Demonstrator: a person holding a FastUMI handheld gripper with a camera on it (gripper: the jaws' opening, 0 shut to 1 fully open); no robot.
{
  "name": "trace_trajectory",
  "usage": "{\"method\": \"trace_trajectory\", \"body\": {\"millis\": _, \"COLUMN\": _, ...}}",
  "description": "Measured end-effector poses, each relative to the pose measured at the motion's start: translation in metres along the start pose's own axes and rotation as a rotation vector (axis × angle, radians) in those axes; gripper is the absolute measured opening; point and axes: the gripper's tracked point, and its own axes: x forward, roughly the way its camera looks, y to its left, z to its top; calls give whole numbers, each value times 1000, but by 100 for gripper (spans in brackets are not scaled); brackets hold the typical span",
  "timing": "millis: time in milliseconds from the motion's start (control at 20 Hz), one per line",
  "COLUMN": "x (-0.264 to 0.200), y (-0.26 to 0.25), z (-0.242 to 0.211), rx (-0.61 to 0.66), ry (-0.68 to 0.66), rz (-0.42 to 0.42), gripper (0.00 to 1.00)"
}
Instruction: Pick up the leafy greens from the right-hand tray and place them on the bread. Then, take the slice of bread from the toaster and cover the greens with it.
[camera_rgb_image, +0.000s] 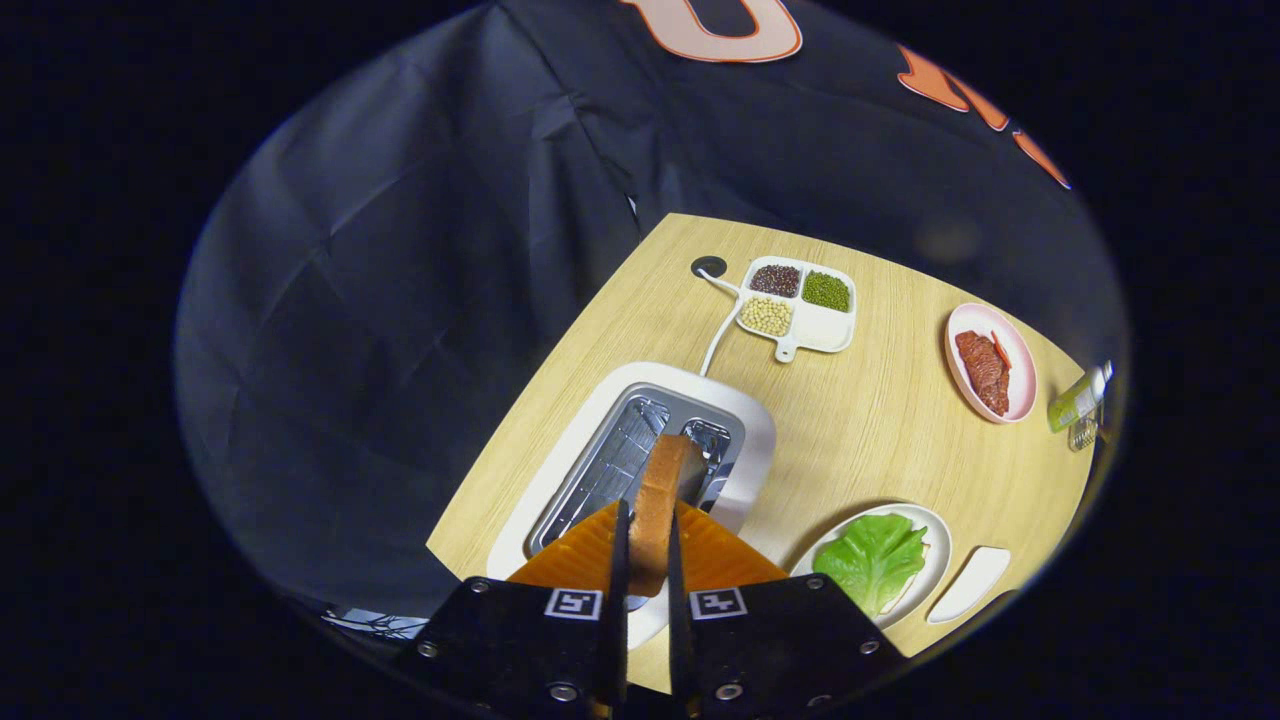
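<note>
My gripper (645, 545) is shut on a slice of bread (660, 505), held on edge between the two orange fingers (580, 555). The slice hangs above the white toaster (745, 425), over its open slots. To the right of the fingers a white plate (935, 565) holds the leafy greens (872, 560), which lie spread over another slice of bread whose edge just shows under the leaf.
A white four-part dish (815, 330) with seeds and beans stands beyond the toaster, next to the toaster's white cord (712, 350). A pink plate (1015, 385) with a piece of meat sits further right, a small bottle (1080, 400) beside it. An empty white tray (968, 585) lies by the greens plate.
</note>
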Motion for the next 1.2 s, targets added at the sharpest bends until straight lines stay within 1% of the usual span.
{"method": "trace_trajectory", "body": {"millis": 150, "x": -18, "y": -3, "z": 6, "rx": 8, "ry": -50, "rz": 23, "gripper": 14}}
{"method": "trace_trajectory", "body": {"millis": 500, "x": -62, "y": -3, "z": 11, "rx": 23, "ry": -162, "rz": 107, "gripper": 14}}
{"method": "trace_trajectory", "body": {"millis": 550, "x": -75, "y": -2, "z": 7, "rx": 21, "ry": -173, "rz": 119, "gripper": 14}}
{"method": "trace_trajectory", "body": {"millis": 700, "x": -98, "y": -6, "z": 4, "rx": 10, "ry": -212, "rz": 142, "gripper": 14}}
{"method": "trace_trajectory", "body": {"millis": 800, "x": -109, "y": -15, "z": 0, "rx": 7, "ry": -240, "rz": 143, "gripper": 14}}
{"method": "trace_trajectory", "body": {"millis": 1050, "x": -119, "y": -46, "z": -19, "rx": 20, "ry": -256, "rz": 139, "gripper": 14}}
{"method": "trace_trajectory", "body": {"millis": 1200, "x": -116, "y": -66, "z": -29, "rx": 60, "ry": -254, "rz": 147, "gripper": 14}}
